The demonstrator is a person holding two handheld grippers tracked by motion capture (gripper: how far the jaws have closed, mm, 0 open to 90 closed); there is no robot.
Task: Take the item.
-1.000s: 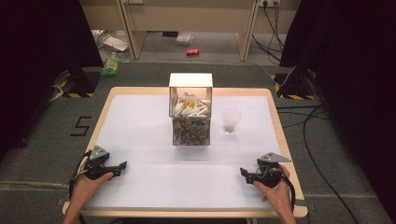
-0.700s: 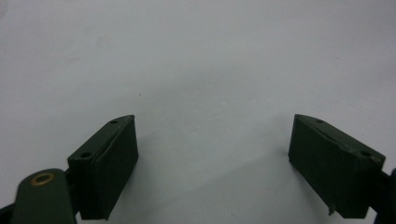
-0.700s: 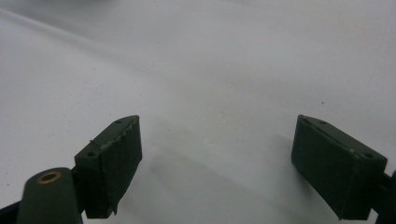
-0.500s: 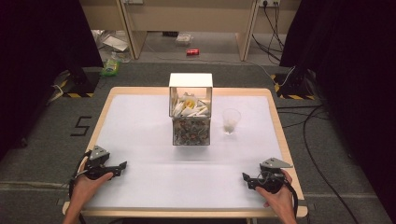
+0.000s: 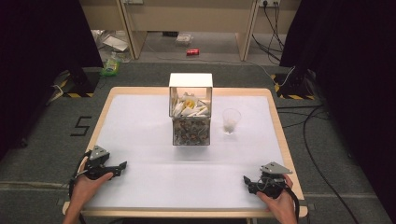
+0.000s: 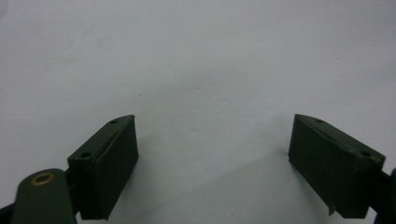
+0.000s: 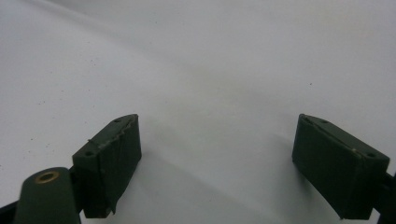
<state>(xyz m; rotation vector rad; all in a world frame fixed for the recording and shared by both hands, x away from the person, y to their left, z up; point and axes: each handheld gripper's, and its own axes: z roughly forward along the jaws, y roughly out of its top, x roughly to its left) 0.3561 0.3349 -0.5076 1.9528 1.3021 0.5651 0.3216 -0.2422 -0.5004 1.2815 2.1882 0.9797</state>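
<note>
A clear box [image 5: 191,110] with a white lid stands at the table's middle back, full of small white and yellowish pieces. A clear plastic cup [image 5: 231,120] stands just to its right. My left gripper [image 5: 120,166] rests low at the front left of the white table [image 5: 149,140], held by a hand. My right gripper [image 5: 248,182] rests at the front right, also in a hand. In the left gripper view the gripper [image 6: 212,140] is open over bare white surface. The right gripper [image 7: 217,144] is open too, with nothing between its jaws.
The table has a wooden rim [image 5: 281,135]. Cables [image 5: 322,140] run over the grey floor at the right. A green bottle [image 5: 110,66] and a red can [image 5: 192,52] lie on the floor behind the table. Dark curtains hang at both sides.
My right gripper has drawn back a little toward the front edge of the table. The left gripper has stayed in place.
</note>
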